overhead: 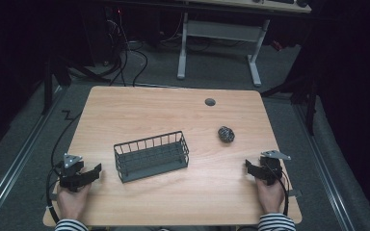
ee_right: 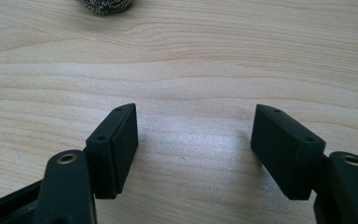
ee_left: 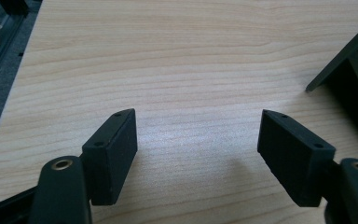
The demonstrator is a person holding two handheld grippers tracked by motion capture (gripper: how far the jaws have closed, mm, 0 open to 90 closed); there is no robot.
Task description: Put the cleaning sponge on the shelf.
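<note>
While both hands rest at the near edge of the worktop [overhead: 173, 202], nothing looks begun. The left tool [overhead: 95, 169] has its jaws wide apart over bare wood, holding nothing; the right tool [overhead: 248, 166] is likewise parted and empty. Farther in, the dark wire basket [overhead: 151, 156] stands empty at mid-worktop. Beyond the right tool, well apart from the basket, lies the steel-wool scouring ball [overhead: 226, 134]. Judging by this, grasping the ball and placing it in the basket both remain.
</note>
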